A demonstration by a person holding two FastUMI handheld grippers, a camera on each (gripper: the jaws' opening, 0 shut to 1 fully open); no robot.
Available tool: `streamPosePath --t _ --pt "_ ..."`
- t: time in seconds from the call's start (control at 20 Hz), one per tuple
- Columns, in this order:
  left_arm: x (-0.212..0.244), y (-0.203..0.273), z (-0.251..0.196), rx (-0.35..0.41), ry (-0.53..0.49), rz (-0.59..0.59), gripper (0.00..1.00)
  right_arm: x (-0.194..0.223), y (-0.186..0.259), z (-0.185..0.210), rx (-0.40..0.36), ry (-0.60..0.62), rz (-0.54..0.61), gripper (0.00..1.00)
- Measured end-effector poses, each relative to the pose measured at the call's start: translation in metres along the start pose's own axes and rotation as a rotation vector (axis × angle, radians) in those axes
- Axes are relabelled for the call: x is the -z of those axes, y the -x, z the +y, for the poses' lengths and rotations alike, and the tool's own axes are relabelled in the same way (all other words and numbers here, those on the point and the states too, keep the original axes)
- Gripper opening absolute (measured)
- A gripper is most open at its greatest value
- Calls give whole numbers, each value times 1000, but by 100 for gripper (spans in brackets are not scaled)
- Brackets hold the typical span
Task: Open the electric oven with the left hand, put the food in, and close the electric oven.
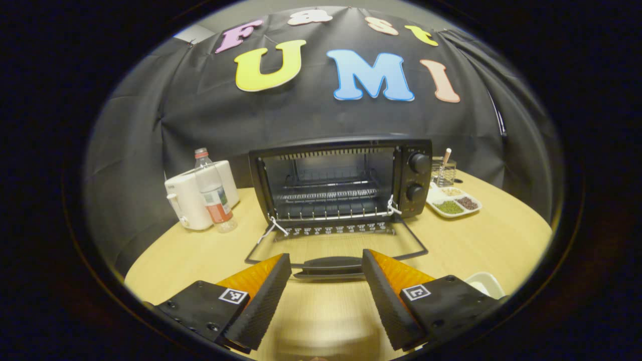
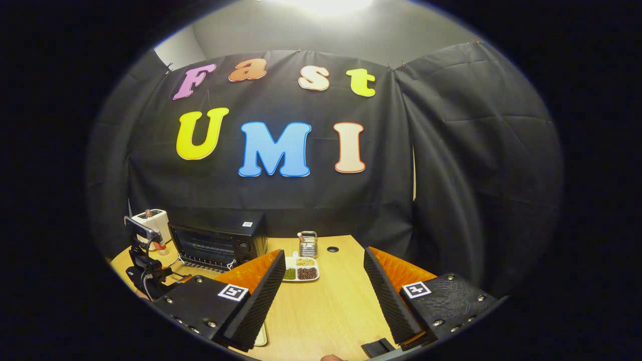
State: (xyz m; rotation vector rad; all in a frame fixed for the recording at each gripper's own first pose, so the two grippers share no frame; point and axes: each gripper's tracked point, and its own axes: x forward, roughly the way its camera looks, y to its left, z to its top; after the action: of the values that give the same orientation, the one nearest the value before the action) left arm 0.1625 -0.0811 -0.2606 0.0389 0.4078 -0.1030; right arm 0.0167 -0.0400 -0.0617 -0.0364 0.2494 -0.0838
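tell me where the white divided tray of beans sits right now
In the left gripper view the white divided tray of beans sits on the wooden table, right of the black electric oven, in front of a wire holder.

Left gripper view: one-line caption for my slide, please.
Open left gripper faces the electric oven, its door folded down, handle between the fingers, rack empty.

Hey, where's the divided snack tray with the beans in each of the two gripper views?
Left gripper view: the divided tray lies right of centre, on the table just right of the open electric oven.
Right gripper view: it lies low, left of centre, right of the oven.
Shared landmark: the oven.
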Motion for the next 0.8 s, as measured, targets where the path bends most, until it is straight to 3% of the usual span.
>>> streamPosePath --t 0.25,0.3,0.35,0.4,0.5,0.55,0.6,0.7,0.8 --pt "-72 43 14 -5 9 -141 100 13 -18 26 -97 -34 39 96" --pt "-84 53 17 -9 10 -165 96 17 -22 31 -121 -36 55 96" --pt "-96 61 20 -9 12 -187 100 22 -25 39 -152 -40 80 96" --pt "-105 70 22 -11 9 -199 95 29 -27 47 -189 -49 117 96" --pt "-125 89 33 -31 0 -232 100 38 -31 61 -264 -76 174 96" --pt "-133 99 39 -38 -2 -248 91 42 -34 67 -293 -83 196 96" --pt "-139 108 42 -44 3 -260 91 48 -36 71 -320 -86 221 96" --pt "-148 126 50 -53 12 -278 100 63 -38 85 -383 -90 291 96" --pt "-154 138 56 -60 15 -289 100 77 -37 99 -457 -118 360 98"
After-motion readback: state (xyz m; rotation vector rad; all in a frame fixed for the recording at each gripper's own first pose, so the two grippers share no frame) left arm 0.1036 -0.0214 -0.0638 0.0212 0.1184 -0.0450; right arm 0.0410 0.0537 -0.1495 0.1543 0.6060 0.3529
